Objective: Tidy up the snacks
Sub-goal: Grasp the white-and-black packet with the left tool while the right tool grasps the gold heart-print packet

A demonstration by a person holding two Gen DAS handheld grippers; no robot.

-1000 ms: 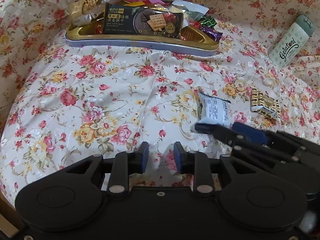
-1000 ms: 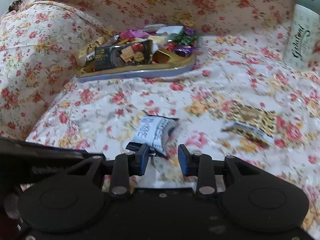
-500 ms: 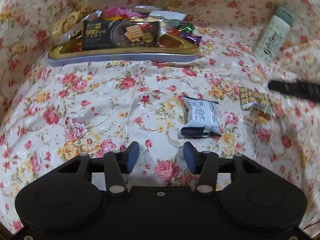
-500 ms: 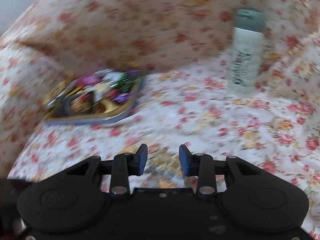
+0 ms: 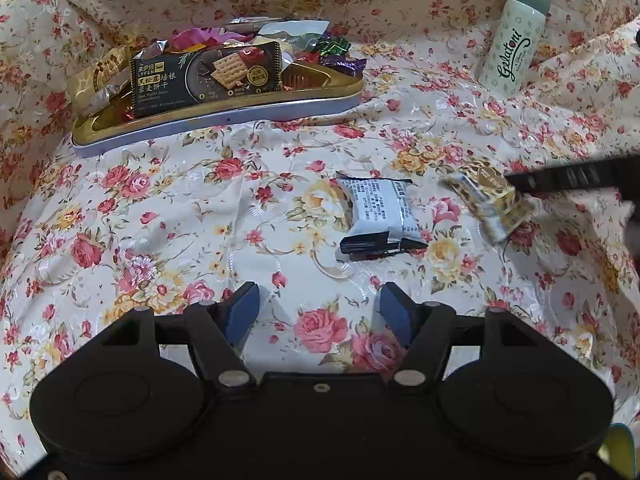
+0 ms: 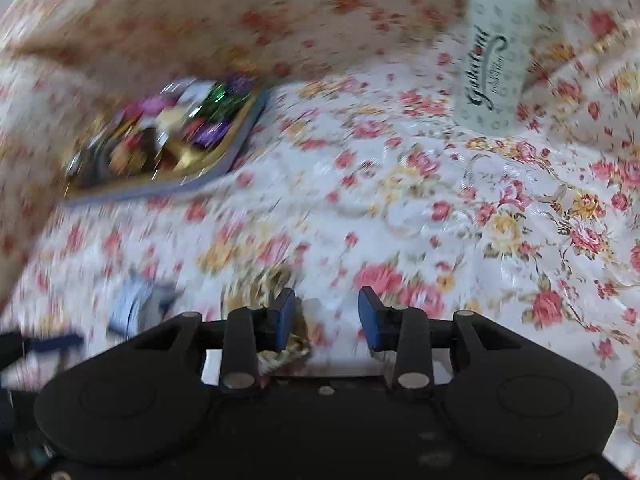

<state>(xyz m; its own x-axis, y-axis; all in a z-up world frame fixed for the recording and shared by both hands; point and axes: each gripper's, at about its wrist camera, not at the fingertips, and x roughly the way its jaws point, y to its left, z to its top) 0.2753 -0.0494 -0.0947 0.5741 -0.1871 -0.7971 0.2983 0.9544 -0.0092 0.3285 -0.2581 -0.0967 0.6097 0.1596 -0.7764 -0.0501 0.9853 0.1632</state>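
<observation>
1. The right wrist view was smeared with motion blur, so the gold tin tray [image 6: 240, 148] and its sweets were just coloured streaks there; the right gripper [image 6: 326, 316] had its blue pads parted with nothing between them, and a gold patterned snack packet [image 6: 276, 320] sat partly tucked behind the left pad [image 6: 285, 318], touching or not I couldn't tell; a white blur at the lower left was probably the other packet, too soft to call.
2. From the left wrist view only a dark sliver of the right gripper [image 5: 568, 178] poked in from the right edge, its tip at the gold patterned snack packet [image 5: 490, 200], which was tilted with one corner up off the floral cloth [image 5: 160, 220].
3. The white snack packet with black ends [image 5: 378, 216] lay flat on the cloth mid-frame, long axis running roughly away from the camera, printed back facing up; it sat just left of the gold packet, apart from it.
4. The left gripper [image 5: 320, 314] was spread wide and held nothing, hanging near the white packet's closer end.
5. The gold tin tray [image 5: 224, 114] at the back was heaped with wrapped candies [image 5: 332, 46] and a dark LYFEN cracker pack [image 5: 204, 74] lying lengthwise across it; a Gelatoni bottle [image 5: 514, 38] stood tilted far right.
</observation>
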